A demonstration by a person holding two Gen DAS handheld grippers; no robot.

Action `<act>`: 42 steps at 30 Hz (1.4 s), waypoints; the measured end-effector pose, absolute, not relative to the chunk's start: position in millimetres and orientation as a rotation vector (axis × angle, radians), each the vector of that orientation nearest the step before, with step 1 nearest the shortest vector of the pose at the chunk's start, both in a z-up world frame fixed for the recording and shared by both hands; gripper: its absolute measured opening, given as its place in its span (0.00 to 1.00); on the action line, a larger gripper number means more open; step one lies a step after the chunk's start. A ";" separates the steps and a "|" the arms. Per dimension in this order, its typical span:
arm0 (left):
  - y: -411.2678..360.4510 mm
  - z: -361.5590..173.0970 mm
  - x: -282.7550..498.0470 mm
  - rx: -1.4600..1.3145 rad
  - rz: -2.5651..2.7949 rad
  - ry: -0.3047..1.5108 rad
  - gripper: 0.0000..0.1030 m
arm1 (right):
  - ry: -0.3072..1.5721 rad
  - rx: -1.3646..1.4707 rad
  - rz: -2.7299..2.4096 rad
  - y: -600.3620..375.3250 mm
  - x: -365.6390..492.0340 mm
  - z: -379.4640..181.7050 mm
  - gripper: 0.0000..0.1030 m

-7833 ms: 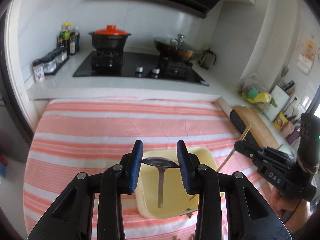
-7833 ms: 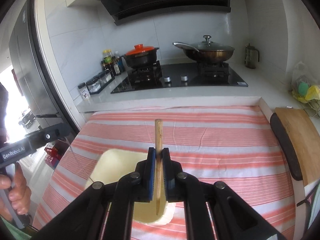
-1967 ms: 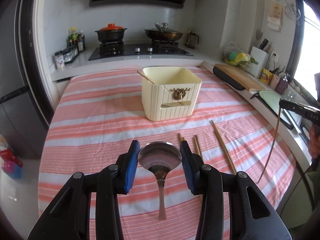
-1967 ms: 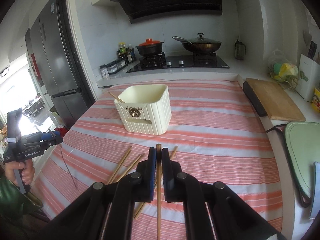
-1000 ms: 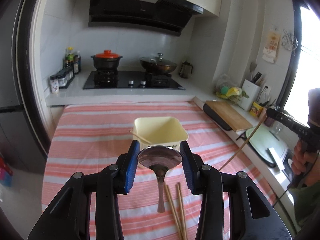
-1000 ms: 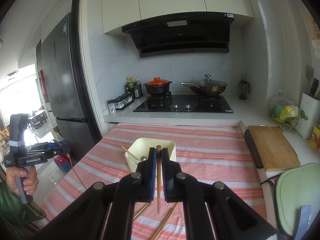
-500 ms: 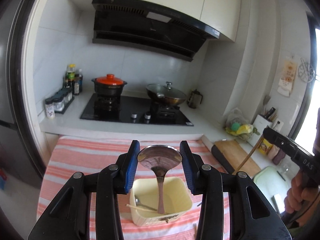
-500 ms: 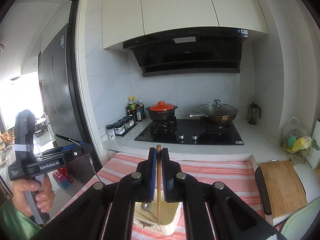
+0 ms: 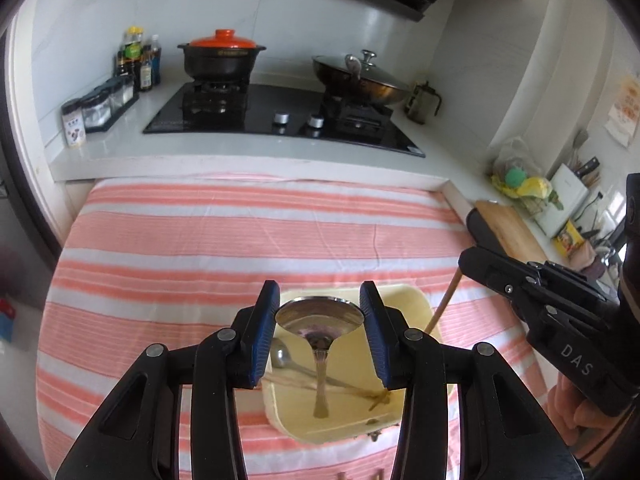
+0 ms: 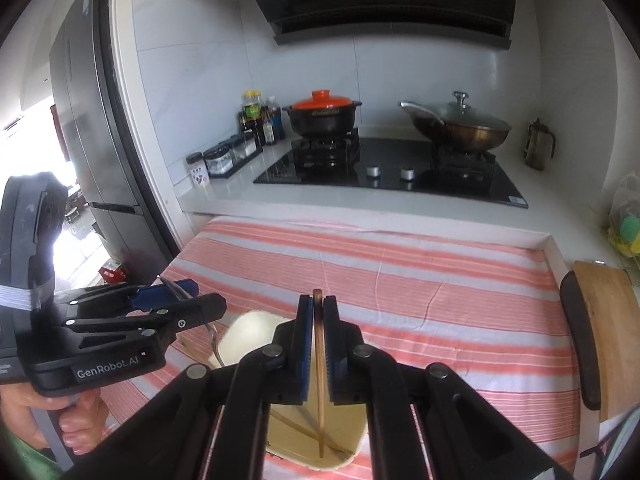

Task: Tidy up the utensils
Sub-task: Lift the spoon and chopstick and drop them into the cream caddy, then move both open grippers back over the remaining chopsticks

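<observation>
A tablecloth [image 9: 224, 240] striped in salmon-pink and white is showing around the pale cream-yellow bin [image 9: 416, 308], which is the landmark here. Above the bin, a shiny silver spoon [image 9: 320, 318] is gleaming between royal-blue pads [image 9: 264, 332] on the black left gripper [image 9: 320, 316]. A light tan wooden chopstick [image 10: 319, 360] is showing, darker brown at its tip, between the blue-padded black right gripper [image 10: 318, 344]. Behind the bin, a black pot [image 9: 220, 60] is wearing an orange-red lid, beside a bronze-brown wok [image 9: 360, 80]. Right of the bin, a honey-coloured cutting board [image 9: 516, 228] is showing a black edge.
</observation>
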State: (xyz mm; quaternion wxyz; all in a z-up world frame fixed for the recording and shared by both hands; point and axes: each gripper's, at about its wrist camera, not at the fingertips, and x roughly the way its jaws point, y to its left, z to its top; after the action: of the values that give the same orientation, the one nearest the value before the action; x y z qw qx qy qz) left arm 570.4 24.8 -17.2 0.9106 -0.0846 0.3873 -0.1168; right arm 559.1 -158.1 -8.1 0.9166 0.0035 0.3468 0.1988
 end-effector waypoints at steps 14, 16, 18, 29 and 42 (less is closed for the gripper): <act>71.5 26.5 439.1 -0.088 -0.269 0.710 0.79 | 0.546 -0.040 0.364 -198.2 455.1 48.0 0.30; 76.3 15.4 406.8 -0.053 -0.272 0.740 0.81 | 0.558 -0.072 0.353 -210.8 426.3 43.0 0.31; 79.6 0.7 375.7 -0.031 -0.270 0.771 0.81 | 0.574 -0.105 0.327 -224.4 398.1 33.3 0.31; 73.2 -125.0 234.6 -0.151 -0.196 0.915 0.83 | 0.653 -0.111 0.105 -273.7 239.1 -90.7 0.31; 27.1 -157.9 262.8 -0.068 -0.233 0.972 0.83 | 0.731 -0.023 0.098 -271.6 172.7 -155.1 0.31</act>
State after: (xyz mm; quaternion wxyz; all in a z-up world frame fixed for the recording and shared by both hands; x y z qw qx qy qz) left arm 262.8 27.1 -157.9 0.8772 -0.0327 0.4658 -0.1117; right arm 172.7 -271.6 -155.1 0.9327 -0.0112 0.3574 0.0478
